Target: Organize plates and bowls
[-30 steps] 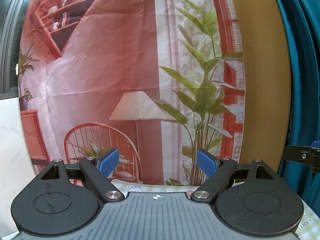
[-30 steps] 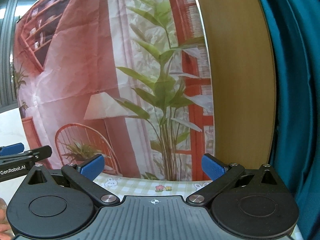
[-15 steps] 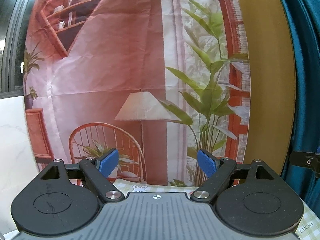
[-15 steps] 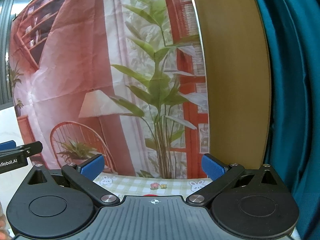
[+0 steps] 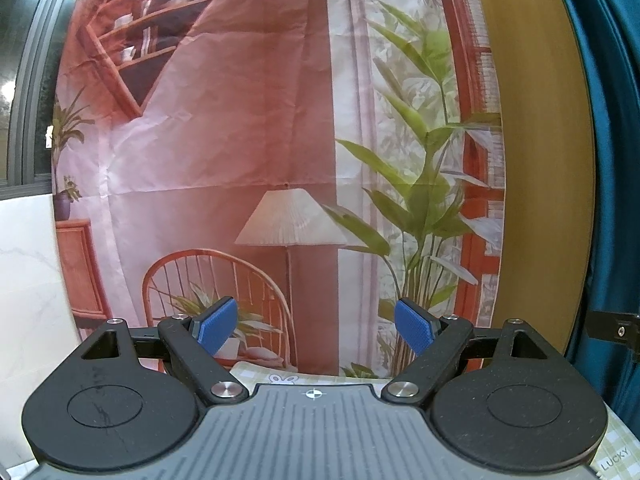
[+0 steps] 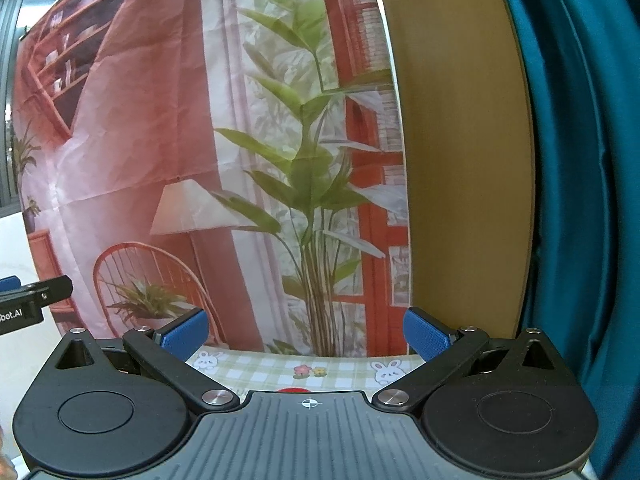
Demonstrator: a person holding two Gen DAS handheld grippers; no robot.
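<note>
No plate or bowl shows whole in either view. A small red sliver peeks over the right gripper's body on the table; I cannot tell what it is. My left gripper is open and empty, its blue pads wide apart, held level above the table's far edge. My right gripper is open and empty too, its blue pads wide apart. Both point at the back wall. The left gripper's tip shows at the right wrist view's left edge.
A green checked tablecloth with rabbits covers the table below the grippers. A printed backdrop of a chair, lamp and plant hangs behind it. A tan panel and a teal curtain stand at the right. A white marble wall is at the left.
Both grippers have tilted slightly so more of the tablecloth shows in the right wrist view and the backdrop has shifted. The jaws have stayed open.
</note>
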